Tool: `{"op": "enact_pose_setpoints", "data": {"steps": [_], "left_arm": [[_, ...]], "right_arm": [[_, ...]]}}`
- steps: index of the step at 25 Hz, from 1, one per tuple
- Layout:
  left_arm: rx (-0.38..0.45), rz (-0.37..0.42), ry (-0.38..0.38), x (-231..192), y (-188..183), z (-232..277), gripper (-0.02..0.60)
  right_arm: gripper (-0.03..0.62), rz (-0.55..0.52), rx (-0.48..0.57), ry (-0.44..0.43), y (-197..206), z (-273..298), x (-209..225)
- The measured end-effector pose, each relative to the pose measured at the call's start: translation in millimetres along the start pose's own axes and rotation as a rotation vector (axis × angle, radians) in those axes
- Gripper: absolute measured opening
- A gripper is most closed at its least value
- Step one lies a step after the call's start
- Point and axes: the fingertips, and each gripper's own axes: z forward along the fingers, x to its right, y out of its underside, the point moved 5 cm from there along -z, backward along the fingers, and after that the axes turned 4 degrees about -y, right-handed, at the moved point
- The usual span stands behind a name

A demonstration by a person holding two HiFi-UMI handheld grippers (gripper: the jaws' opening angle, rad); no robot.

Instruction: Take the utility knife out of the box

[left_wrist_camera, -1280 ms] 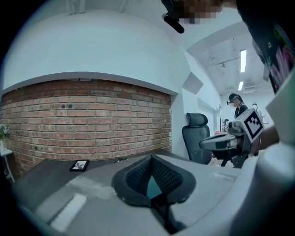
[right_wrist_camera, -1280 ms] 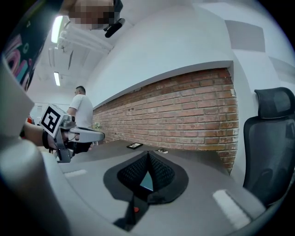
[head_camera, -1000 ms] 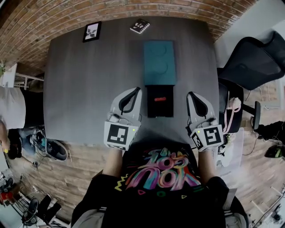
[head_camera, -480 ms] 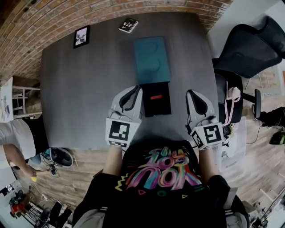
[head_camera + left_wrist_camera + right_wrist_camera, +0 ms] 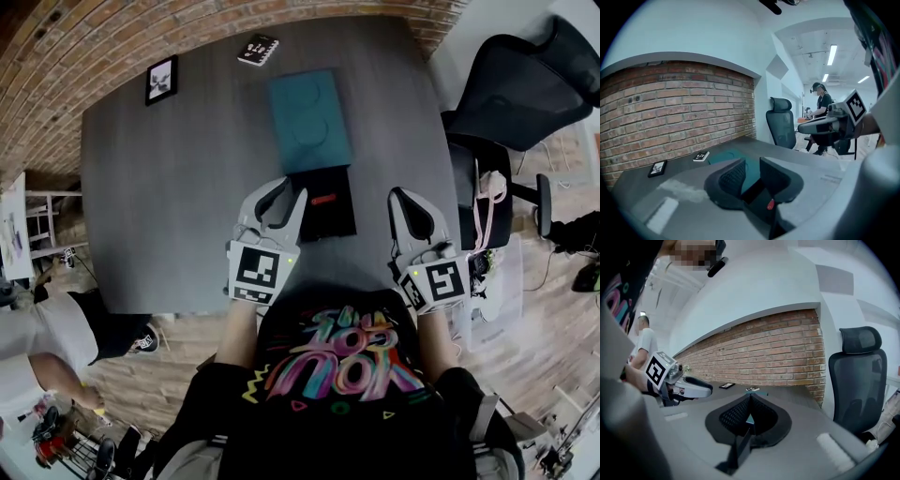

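Observation:
A black box (image 5: 323,208) lies open on the grey table (image 5: 178,206), with its teal lid (image 5: 309,120) just beyond it. Inside rests the red utility knife (image 5: 323,199). My left gripper (image 5: 284,190) sits at the box's left edge, its jaws opening with nothing between them. In the left gripper view, the left gripper (image 5: 752,164) frames the teal lid (image 5: 751,169) and the red knife (image 5: 770,205) through the gap. My right gripper (image 5: 403,195) hovers right of the box, apart from it. In the right gripper view, the right gripper (image 5: 750,397) is shut and empty.
A small picture frame (image 5: 160,80) and a black-and-white card (image 5: 257,49) lie at the table's far side by the brick wall. A black office chair (image 5: 525,89) stands to the right of the table. A person (image 5: 47,347) is at the lower left.
My left gripper has moved in and down against the box's left edge, and its jaws have parted. The right gripper has barely shifted.

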Motion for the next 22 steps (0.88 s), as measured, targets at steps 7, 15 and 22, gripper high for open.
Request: {"op": "enact_pose_setpoints", "data": {"steps": [7,15,22], "left_arm": [[-0.055,0.024,0.062,11.0,11.8,13.9,0.129],[-0.168,0.082,0.190,32.5,39.1,30.8,0.195],[-0.309,0.197,0.329,58.0,65.0,49.5,0.213]], "right_arm": [[-0.002,0.008,-0.012,0.011,7.5,-8.7,3.3],[-0.002,0.009,-0.032,0.011,16.2,-13.3,3.0],[-0.002,0.019,-0.041,0.020,21.1,-16.3,4.1]]}}
